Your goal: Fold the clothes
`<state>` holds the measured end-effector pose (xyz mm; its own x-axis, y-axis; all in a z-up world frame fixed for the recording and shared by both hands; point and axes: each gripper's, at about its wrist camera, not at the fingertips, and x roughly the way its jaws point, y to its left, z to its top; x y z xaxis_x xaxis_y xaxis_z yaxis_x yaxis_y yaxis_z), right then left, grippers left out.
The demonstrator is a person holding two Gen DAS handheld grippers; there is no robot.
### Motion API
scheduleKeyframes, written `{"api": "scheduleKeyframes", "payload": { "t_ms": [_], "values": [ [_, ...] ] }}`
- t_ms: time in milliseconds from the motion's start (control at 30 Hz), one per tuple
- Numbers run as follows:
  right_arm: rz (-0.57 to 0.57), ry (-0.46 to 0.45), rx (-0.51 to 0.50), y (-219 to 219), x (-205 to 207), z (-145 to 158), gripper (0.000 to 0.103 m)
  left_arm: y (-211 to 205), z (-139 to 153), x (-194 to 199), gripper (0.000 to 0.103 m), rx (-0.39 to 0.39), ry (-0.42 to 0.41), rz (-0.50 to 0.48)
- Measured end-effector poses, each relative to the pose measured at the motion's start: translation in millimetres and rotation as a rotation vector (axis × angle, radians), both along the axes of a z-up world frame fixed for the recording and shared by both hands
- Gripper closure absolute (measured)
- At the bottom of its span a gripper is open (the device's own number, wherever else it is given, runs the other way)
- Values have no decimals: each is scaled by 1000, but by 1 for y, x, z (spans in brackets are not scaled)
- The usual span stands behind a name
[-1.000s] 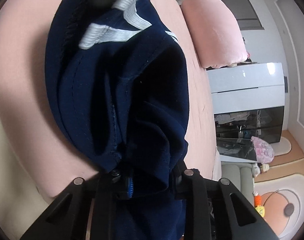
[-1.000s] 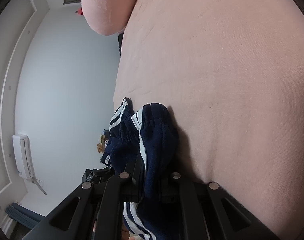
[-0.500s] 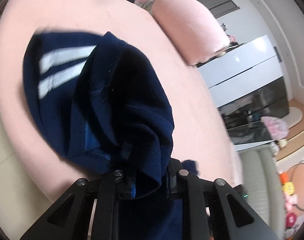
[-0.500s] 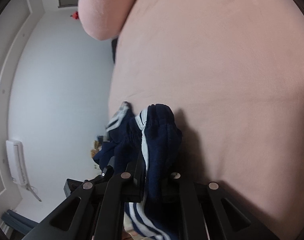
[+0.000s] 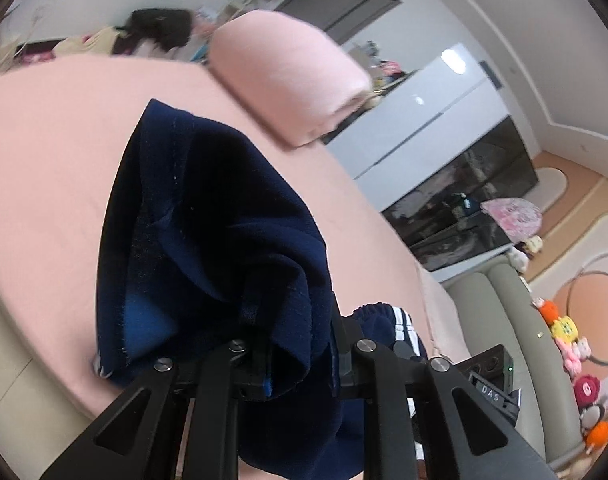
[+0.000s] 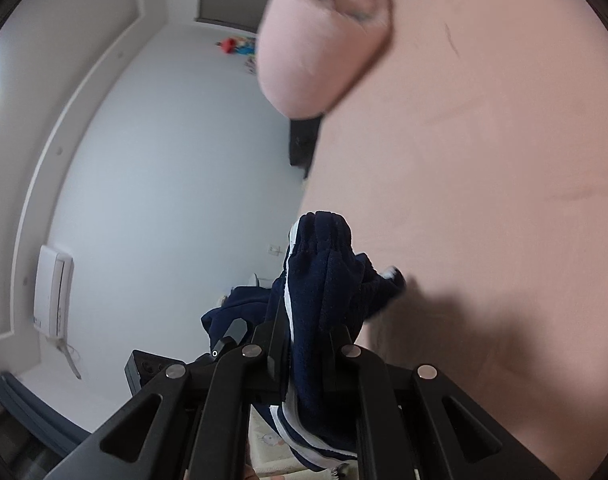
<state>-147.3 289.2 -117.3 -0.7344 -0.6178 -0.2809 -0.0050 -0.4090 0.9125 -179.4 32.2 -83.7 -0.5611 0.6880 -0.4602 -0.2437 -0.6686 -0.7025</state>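
A navy garment [image 5: 208, 240] with white stripes hangs bunched over the pink bed [image 5: 44, 152], lifted off it. My left gripper [image 5: 300, 352] is shut on a thick fold of its cloth. In the right wrist view the same navy garment [image 6: 324, 276] shows its gathered waistband and a white stripe, and my right gripper [image 6: 308, 344] is shut on that edge. The other gripper's black body [image 5: 492, 376] shows low right in the left wrist view, with striped cloth [image 5: 388, 320] beside it. Most of the garment hangs below both cameras, out of sight.
A rolled pink bolster [image 5: 292, 76] lies at the far end of the bed. Beyond it stand a white and black cabinet [image 5: 444, 152], a grey sofa [image 5: 500, 320] and toys on the floor [image 5: 572, 344]. A white wall unit [image 6: 52, 292] hangs at the left.
Both grippers have risen with the garment, which has come up off the bed and now dangles. The left view has rolled, so more of the room shows.
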Motion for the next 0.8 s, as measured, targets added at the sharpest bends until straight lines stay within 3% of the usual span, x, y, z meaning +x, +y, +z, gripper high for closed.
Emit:
{"api": "scheduleKeyframes", "payload": {
  "t_ms": [133, 267, 433, 633, 800],
  "values": [
    [-34, 52, 14, 22, 24, 39, 97, 26, 23, 4, 87, 12, 48, -38],
    [-72, 91, 24, 37, 46, 66, 97, 20, 61, 25, 87, 1, 101, -71],
    [-102, 132, 33, 52, 70, 95, 97, 41, 77, 25, 87, -12, 148, -103],
    [-99, 190, 171, 46, 87, 145, 97, 61, 114, 40, 87, -22, 190, -148],
    [-132, 208, 308, 66, 113, 186, 97, 95, 123, 45, 87, -16, 195, -197]
  ]
}}
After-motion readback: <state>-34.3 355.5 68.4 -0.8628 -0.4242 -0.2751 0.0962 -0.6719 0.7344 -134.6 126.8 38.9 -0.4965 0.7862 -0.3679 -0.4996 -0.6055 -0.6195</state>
